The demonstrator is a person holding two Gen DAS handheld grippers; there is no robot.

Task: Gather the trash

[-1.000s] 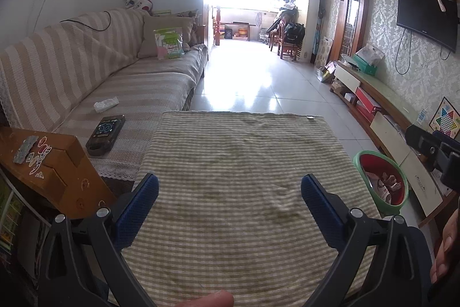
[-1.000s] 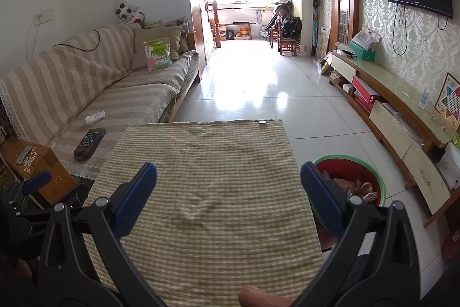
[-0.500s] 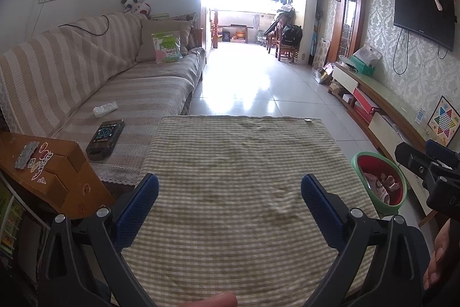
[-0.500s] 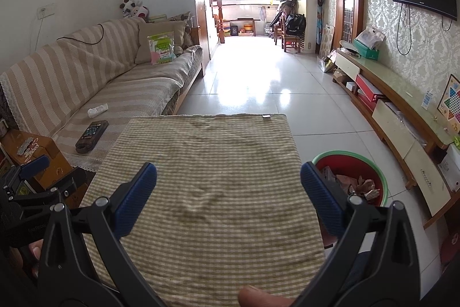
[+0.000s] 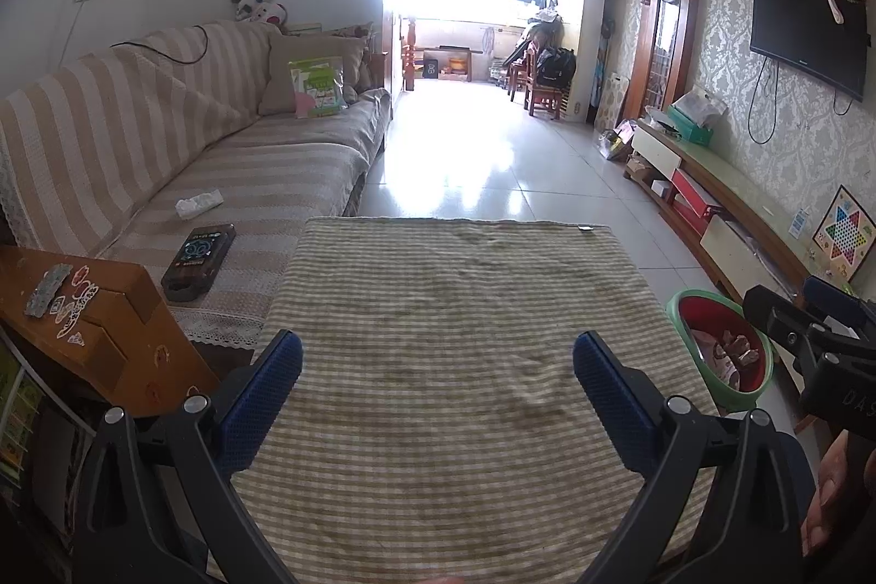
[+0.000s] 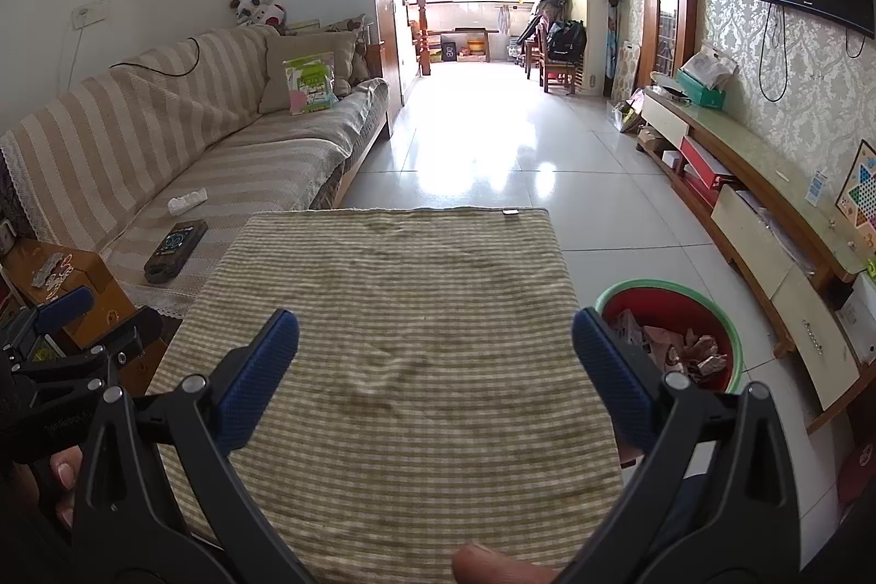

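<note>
My left gripper (image 5: 437,373) is open and empty above the checked tablecloth (image 5: 454,337). My right gripper (image 6: 435,351) is open and empty above the same cloth (image 6: 405,310); it also shows at the right edge of the left wrist view (image 5: 816,337). A red bin with a green rim (image 6: 670,332) stands on the floor right of the table and holds crumpled trash (image 6: 695,354); it also shows in the left wrist view (image 5: 722,348). A crumpled white tissue (image 5: 198,203) lies on the striped sofa (image 5: 230,157), also seen from the right wrist (image 6: 187,201).
A dark remote-like device (image 5: 200,253) lies on the sofa near the tissue. A wooden side cabinet (image 5: 82,310) stands at the left. A green snack bag (image 5: 317,86) leans on a sofa cushion. A low TV bench (image 6: 766,223) runs along the right wall.
Both grippers have drawn back and risen slightly over the table; the view shows more of the sofa and room. Both stay open and empty.
</note>
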